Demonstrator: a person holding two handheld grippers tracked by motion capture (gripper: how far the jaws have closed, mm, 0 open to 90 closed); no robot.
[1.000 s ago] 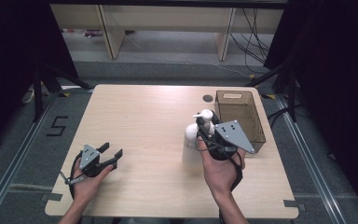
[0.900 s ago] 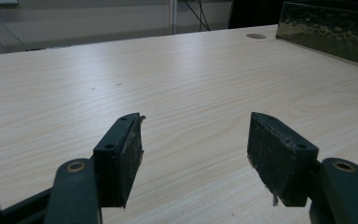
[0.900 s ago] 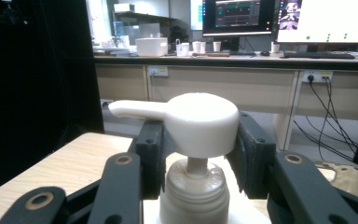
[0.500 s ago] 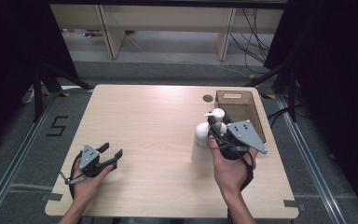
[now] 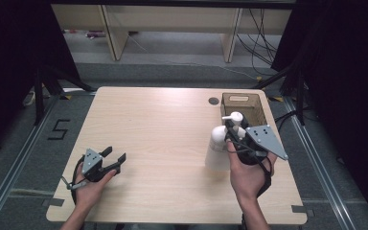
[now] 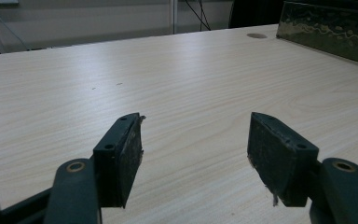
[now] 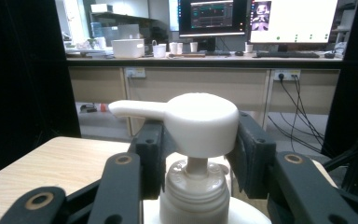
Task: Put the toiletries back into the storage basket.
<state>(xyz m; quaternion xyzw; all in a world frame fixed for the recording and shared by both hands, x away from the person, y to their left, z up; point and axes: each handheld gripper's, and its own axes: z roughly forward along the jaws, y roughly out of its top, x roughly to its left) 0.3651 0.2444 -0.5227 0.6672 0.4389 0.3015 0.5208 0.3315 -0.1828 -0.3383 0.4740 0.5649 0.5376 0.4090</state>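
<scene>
A white pump bottle (image 5: 218,146) stands upright at the right of the wooden table (image 5: 163,124), just in front of a brown see-through bin (image 5: 263,111). My right gripper (image 5: 231,135) is shut on the bottle below its pump head, one jaw on each side. In the right gripper view the pump bottle (image 7: 196,119) sits between the black jaws of my right gripper (image 7: 196,156), spout pointing left. My left gripper (image 5: 115,156) rests open at the table's front left. In the left gripper view my left gripper (image 6: 196,151) holds nothing above bare wood.
A dark round grommet (image 5: 213,101) sits in the table left of the bin. The bin's wall (image 6: 328,32) shows at the far right in the left gripper view. Shelving and cables stand beyond the table's far edge; desks with monitors (image 7: 261,16) lie further back.
My right gripper has carried the pump bottle to the right, closer to the bin. The left gripper has stayed where it was.
</scene>
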